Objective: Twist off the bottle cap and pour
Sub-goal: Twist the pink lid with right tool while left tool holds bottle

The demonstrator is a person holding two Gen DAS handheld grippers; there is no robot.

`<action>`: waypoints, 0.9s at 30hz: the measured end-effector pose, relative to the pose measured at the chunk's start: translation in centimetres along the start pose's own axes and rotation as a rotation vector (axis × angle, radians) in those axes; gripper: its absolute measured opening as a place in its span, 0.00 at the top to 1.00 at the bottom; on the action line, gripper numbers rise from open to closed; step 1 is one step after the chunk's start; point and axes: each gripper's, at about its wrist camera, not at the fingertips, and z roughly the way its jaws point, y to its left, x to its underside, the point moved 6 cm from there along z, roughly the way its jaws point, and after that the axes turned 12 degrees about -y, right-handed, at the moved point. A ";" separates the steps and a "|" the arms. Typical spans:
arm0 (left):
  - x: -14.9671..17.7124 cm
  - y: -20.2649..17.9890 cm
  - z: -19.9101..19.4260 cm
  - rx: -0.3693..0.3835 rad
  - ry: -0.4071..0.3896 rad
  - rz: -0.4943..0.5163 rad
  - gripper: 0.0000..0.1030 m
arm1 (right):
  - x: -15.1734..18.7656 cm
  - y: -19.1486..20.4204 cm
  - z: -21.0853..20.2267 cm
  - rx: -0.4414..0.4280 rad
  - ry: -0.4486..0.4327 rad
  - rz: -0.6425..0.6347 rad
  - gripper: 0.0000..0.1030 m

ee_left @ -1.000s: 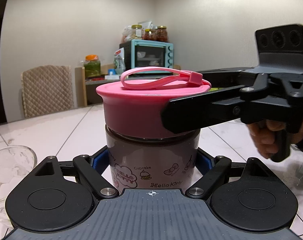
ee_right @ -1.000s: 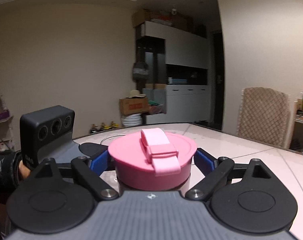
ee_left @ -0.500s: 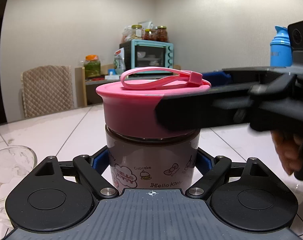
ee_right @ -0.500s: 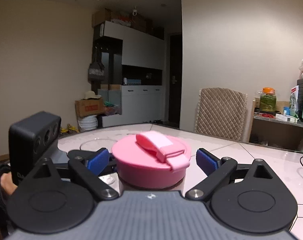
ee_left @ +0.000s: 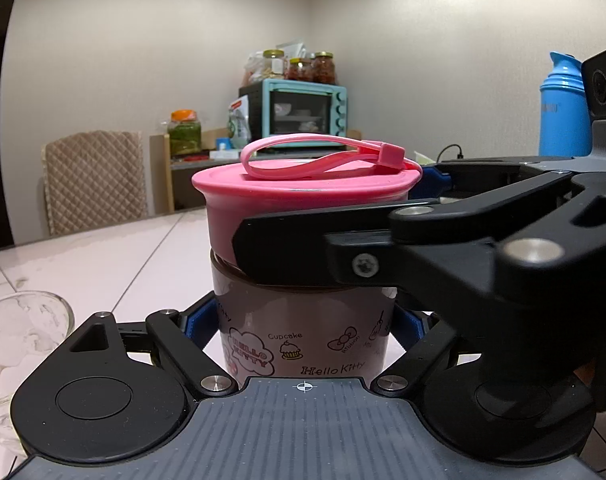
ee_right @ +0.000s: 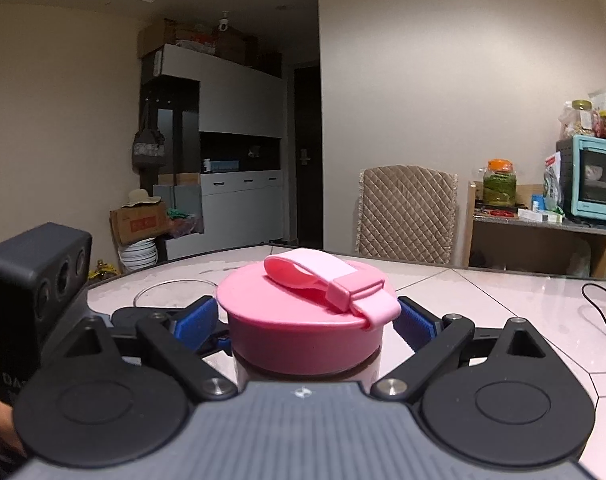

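A Hello Kitty bottle [ee_left: 303, 336] with a wide pink screw cap [ee_left: 303, 196] and a pink strap stands on the white table. My left gripper [ee_left: 303, 322] is shut on the bottle's body, blue pads on both sides. My right gripper [ee_right: 305, 316] reaches in from the right and is shut on the pink cap [ee_right: 303, 320]; its black finger [ee_left: 303, 248] crosses the cap's front in the left wrist view. A clear glass bowl [ee_left: 11, 340] sits at the left; it also shows behind the cap in the right wrist view [ee_right: 175, 290].
A blue thermos [ee_left: 563, 108] stands at the back right. A quilted chair [ee_right: 407, 212] is at the table's far edge. A side shelf holds a teal toaster oven [ee_left: 303, 110] and jars. A black cable [ee_right: 599, 300] lies on the table at right.
My right gripper has swung around the bottle, turning with the cap; the strap points more to the right in its view. The left gripper and bottle have stayed still.
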 end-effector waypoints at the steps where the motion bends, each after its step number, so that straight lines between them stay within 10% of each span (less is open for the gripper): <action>1: 0.0 0.0 0.0 0.000 0.000 0.000 0.13 | 0.0 0.0 0.0 0.002 0.000 0.007 0.08; 18: 0.0 0.2 0.0 -0.001 0.000 0.001 0.13 | 0.2 0.3 -0.3 0.011 0.002 0.002 0.17; 27: -0.1 0.2 0.1 -0.001 0.000 0.002 0.13 | -0.2 -1.7 -0.1 -0.226 0.025 -0.040 0.17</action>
